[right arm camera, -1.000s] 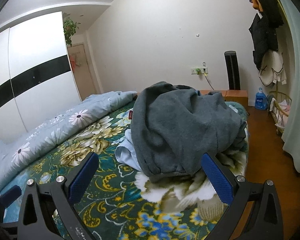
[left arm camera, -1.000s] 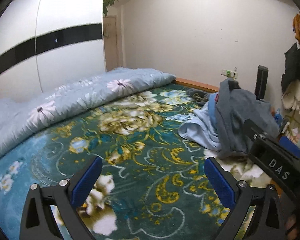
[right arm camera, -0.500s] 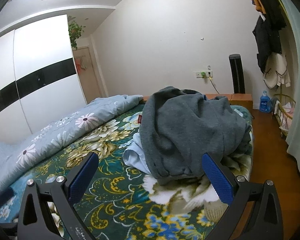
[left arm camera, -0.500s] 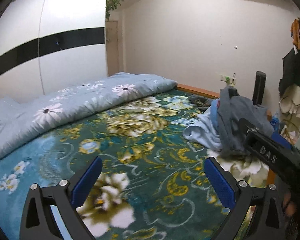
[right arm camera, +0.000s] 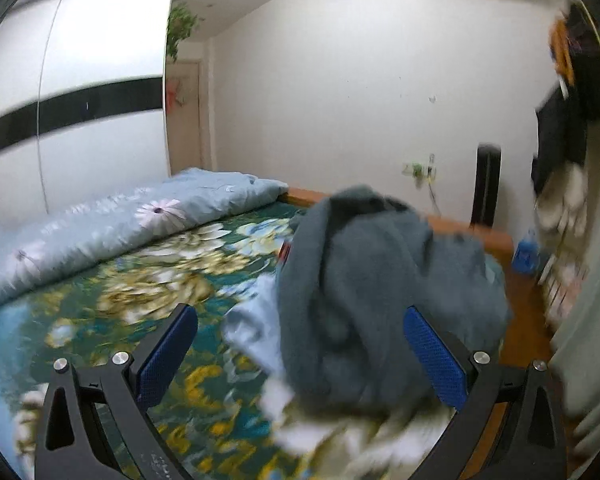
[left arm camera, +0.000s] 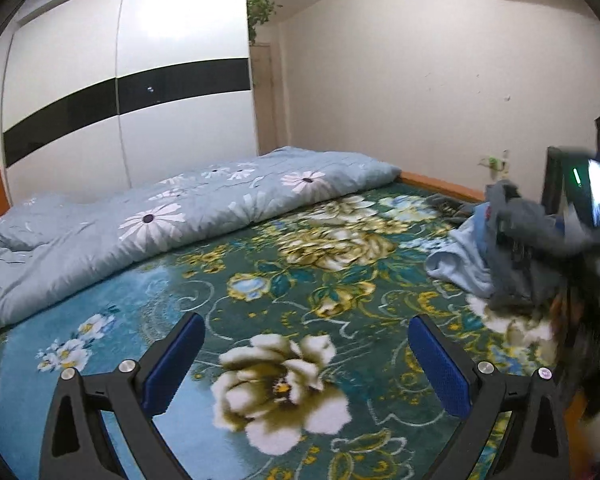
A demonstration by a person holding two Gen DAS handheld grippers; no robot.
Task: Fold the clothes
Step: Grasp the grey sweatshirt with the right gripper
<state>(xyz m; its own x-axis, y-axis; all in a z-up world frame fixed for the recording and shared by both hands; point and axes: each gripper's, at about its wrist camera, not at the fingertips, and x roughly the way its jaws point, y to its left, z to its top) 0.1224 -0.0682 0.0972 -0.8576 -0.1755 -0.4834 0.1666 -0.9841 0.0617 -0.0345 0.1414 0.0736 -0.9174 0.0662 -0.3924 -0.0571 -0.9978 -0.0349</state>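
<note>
Left gripper (left arm camera: 306,364), right gripper (right arm camera: 300,354): black angular frames, blue textured pads (left arm camera: 174,364), silver screws (left arm camera: 126,367); faint, possibly printed, lettering.

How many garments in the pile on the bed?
2 visible: a grey fleece garment on top, a light blue garment under its left edge. More may be hidden.

Both wrist views low over bed (left arm camera: 340,300), sharing clothes pile (right arm camera: 380,280)

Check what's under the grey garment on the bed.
A light blue garment sticks out from under the grey garment, both on the floral blanket. Anything further beneath is covered.
</note>
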